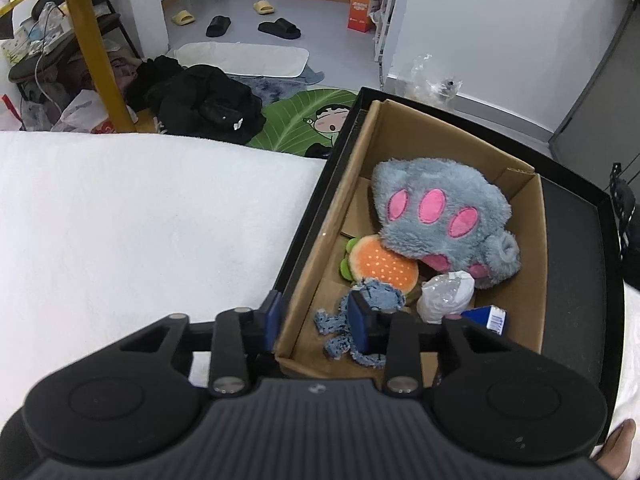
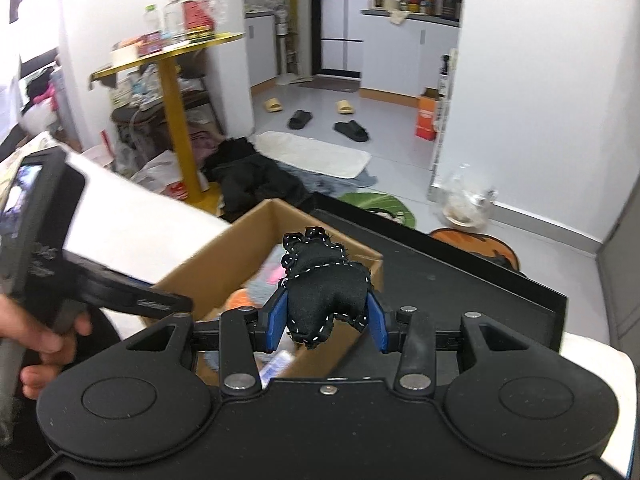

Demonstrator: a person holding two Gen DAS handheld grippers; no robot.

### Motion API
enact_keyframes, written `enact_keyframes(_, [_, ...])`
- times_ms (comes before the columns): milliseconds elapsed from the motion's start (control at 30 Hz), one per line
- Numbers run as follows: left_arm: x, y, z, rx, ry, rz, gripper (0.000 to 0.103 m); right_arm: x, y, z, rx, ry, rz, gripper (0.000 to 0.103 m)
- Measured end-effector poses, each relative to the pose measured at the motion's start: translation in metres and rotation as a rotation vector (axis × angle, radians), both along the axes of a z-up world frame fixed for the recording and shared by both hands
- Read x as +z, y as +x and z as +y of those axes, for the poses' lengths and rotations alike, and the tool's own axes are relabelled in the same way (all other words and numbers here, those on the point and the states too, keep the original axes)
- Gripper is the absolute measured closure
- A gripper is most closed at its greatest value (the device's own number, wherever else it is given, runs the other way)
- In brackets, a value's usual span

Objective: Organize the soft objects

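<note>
A cardboard box (image 1: pixel 404 136) sits inside a black tray (image 1: pixel 572 240) on a white bed cover (image 1: pixel 140 220). In the box lie a grey paw plush (image 1: pixel 440 216), a burger plush (image 1: pixel 380 266), a blue denim doll (image 1: pixel 384 294) and a white wrapped bundle (image 1: pixel 446 296). My left gripper (image 1: pixel 316 320) straddles the box's near left wall, one blue pad outside and one inside beside the denim doll, with a gap left between the pads. My right gripper (image 2: pixel 328 320) is shut on a black stitched plush toy (image 2: pixel 328 292), held above the box (image 2: pixel 224 248).
A blue carton (image 1: pixel 488 318) lies in the box's near right corner. A hand (image 2: pixel 40 340) holds the left gripper's handle. On the floor beyond are black clothes (image 1: pixel 200 100), a green rug (image 1: pixel 304 116), slippers (image 1: pixel 280 28) and a yellow side table (image 2: pixel 176 120).
</note>
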State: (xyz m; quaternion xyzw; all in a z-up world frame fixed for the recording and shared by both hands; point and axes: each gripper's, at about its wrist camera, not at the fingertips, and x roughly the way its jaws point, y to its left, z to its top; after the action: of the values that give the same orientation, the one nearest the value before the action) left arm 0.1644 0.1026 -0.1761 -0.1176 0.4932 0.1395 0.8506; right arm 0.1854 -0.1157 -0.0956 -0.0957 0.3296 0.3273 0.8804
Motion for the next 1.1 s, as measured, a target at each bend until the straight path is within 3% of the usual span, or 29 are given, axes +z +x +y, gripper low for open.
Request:
enact_keyframes(133, [-0.003,0.000,0.007,0.037,0.002,0.015,0.088,-0.002,-0.010,0.016,0.066,-0.019,0.008,0.061])
enact_keyframes(433, [-0.002,-0.005,0.014,0.049,-0.042,-0.010,0.089,-0.018,-0.027,0.040,0.129,-0.077,0.053,0.059])
enact_keyframes(600, [-0.002,-0.006,0.016,0.048,-0.055,-0.014,0.089,-0.018,-0.032,0.044,0.148,-0.094,0.083,0.044])
enact_keyframes(867, [0.000,-0.005,0.015,0.042,-0.049,-0.022,0.089,-0.007,-0.029,0.021,0.058,-0.056,0.071,0.039])
enact_keyframes(1000, [0.008,-0.008,0.011,0.031,-0.047,-0.042,0.088,-0.004,-0.029,0.001,-0.033,-0.032,0.065,0.028])
enact_keyframes(1100, [0.016,-0.009,0.007,0.020,-0.041,-0.055,0.085,-0.004,-0.027,-0.016,-0.111,0.004,0.078,0.027])
